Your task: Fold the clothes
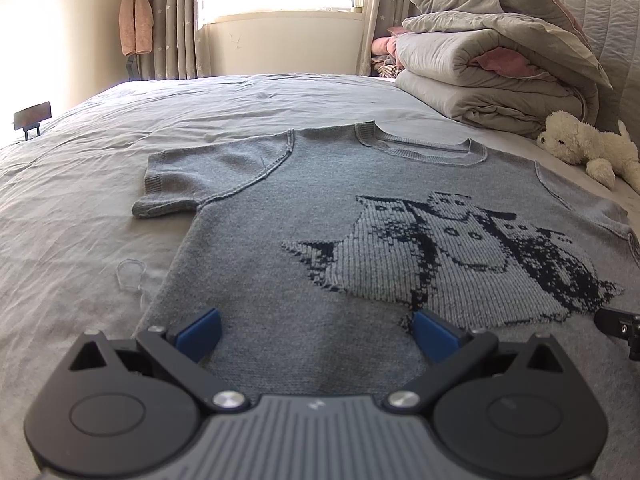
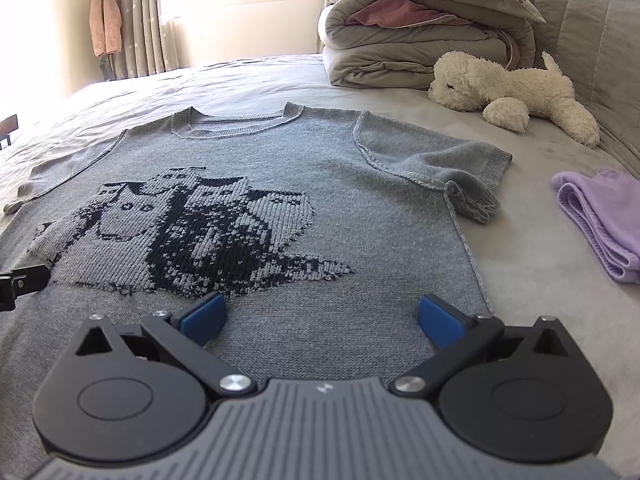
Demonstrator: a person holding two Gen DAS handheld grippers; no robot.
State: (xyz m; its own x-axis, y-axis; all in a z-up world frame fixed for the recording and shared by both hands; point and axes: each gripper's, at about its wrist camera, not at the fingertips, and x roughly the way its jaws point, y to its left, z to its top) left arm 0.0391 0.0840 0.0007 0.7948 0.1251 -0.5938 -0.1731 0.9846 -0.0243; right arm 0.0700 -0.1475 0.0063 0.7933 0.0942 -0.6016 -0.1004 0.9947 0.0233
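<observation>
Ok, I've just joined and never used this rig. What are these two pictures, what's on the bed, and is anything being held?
Each picture comes from a camera mounted on a handheld gripper, looking forward along its two blue-padded fingers. The left gripper and right gripper are both open and hold nothing. They sit over the bottom part of a grey knitted sweater spread flat on the bed. Beyond it lie a folded duvet and a white plush toy; a folded purple garment lies to the right.

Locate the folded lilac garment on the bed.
The folded lilac garment shows only in the right wrist view, at the right edge, lying on the grey bedsheet beside the grey knitted sweater's sleeve and nearer than the white plush dog.
</observation>
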